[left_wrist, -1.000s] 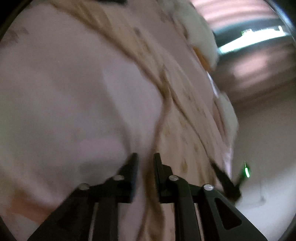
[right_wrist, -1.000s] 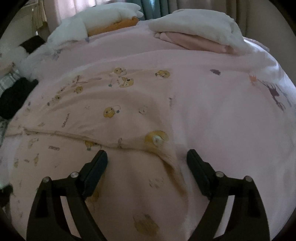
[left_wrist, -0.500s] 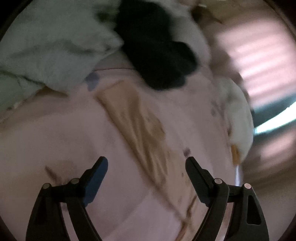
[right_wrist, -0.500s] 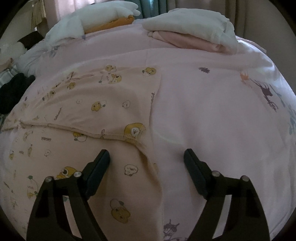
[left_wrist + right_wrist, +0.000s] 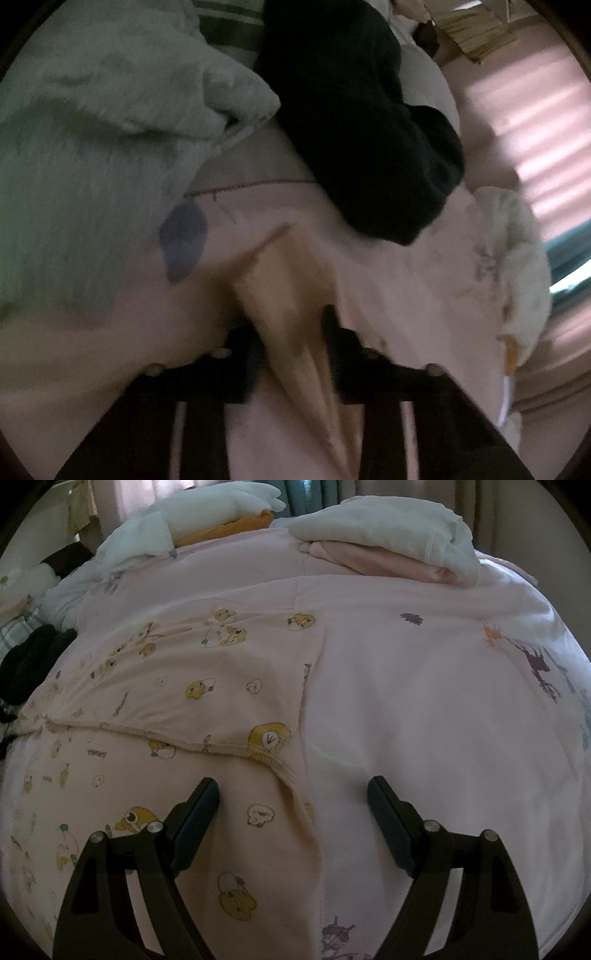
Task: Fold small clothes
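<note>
Left gripper (image 5: 291,332) closing on a garment (image 5: 207,686) end, right gripper (image 5: 293,794) spread wide above its hem.

The garment lies flat across the bedspread's (image 5: 424,701) left half; the right half is bare. Piles (image 5: 384,542) line the far edge, black cloth (image 5: 354,122) the left. Print lettering is too small to read.
</note>
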Motion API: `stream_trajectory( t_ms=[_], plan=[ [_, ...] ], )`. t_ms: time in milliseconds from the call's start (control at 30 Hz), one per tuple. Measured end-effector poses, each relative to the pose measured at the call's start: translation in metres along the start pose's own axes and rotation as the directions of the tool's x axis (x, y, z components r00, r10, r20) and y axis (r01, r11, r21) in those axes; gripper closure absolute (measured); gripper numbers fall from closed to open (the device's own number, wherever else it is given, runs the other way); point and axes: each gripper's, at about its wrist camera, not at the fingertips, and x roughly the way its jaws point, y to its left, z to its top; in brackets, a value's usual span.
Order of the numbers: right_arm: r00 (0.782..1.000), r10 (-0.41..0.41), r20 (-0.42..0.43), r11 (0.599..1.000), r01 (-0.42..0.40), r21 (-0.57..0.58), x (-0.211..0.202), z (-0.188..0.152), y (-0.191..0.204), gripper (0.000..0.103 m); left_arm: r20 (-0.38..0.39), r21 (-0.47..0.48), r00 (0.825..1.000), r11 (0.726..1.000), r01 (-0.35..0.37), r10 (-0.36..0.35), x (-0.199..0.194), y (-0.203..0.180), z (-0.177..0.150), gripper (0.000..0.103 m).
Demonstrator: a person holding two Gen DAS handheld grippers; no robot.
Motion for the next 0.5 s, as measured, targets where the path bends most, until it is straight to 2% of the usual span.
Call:
stream_trajectory(
  t_ms=[33,100,200,267,367,433,500],
  plan=[
    [1.0,0.004,0.0,1.0,-0.004,-0.004,-0.001,0.0,0.0,0.021,0.007,0.008,0.999,0.999,-0.034,0.034,0.002,-0.003,0.002,0.093],
    [1.0,0.011,0.006,1.0,-0.011,-0.001,-0.004,0.0,-0.003,0.028,0.017,0.036,0.998,0.997,-0.063,0.062,0.0,-0.008,0.0,0.094],
    [1.0,0.021,0.019,1.0,-0.021,-0.019,-0.009,-0.002,-0.007,0.041,0.081,0.117,0.991,0.986,-0.119,0.11,-0.011,-0.026,-0.008,0.094],
    [1.0,0.012,0.028,0.999,-0.011,-0.036,-0.009,-0.003,-0.008,0.067,0.125,0.178,0.984,0.973,-0.145,0.124,-0.022,-0.042,-0.015,0.095],
    [0.998,0.041,0.043,0.998,-0.039,-0.043,-0.01,-0.002,-0.01,0.085,0.198,0.202,0.972,0.966,-0.164,0.123,-0.045,-0.061,-0.023,0.095],
    [0.998,0.05,0.047,0.998,-0.048,-0.047,-0.01,-0.002,-0.01,0.085,0.225,0.239,0.969,0.958,-0.159,0.104,-0.058,-0.075,-0.027,0.095],
    [0.997,0.052,0.048,0.998,-0.049,-0.049,-0.011,-0.002,-0.01,0.084,0.231,0.322,0.97,0.935,-0.147,0.073,-0.076,-0.1,-0.038,0.095]
  ],
)
